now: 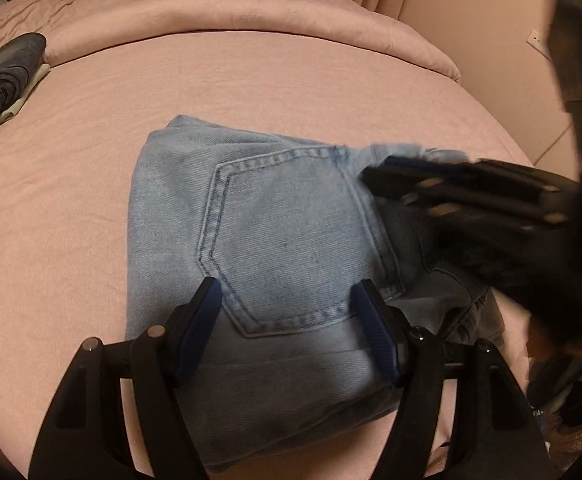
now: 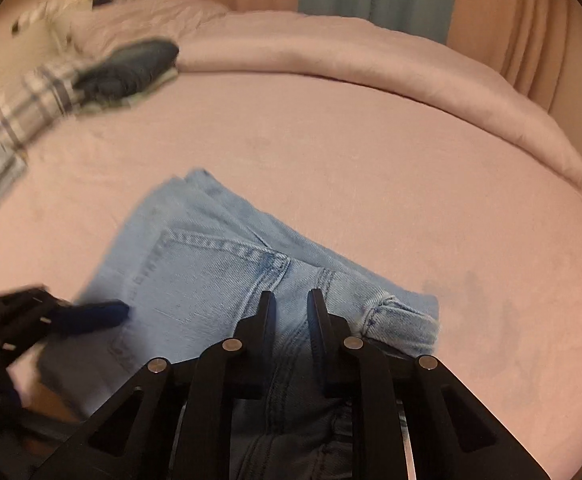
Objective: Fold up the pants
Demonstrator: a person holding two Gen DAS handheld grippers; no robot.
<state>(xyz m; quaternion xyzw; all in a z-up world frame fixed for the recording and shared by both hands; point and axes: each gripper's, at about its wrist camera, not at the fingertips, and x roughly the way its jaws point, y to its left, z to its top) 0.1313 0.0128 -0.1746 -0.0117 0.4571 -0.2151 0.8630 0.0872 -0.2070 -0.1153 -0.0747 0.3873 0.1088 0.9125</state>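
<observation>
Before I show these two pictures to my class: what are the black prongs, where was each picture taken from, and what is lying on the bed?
No robot here: a person holds a two-finger gripper in each hand, each carrying a camera looking along its fingers. One picture is from the left gripper, whose fingers are wide open over the folded light-blue jeans on the pink bed. The other is from the right gripper, fingers nearly closed at the jeans' waistband; whether it grips cloth is unclear. A dark folded garment lies farther back.
</observation>
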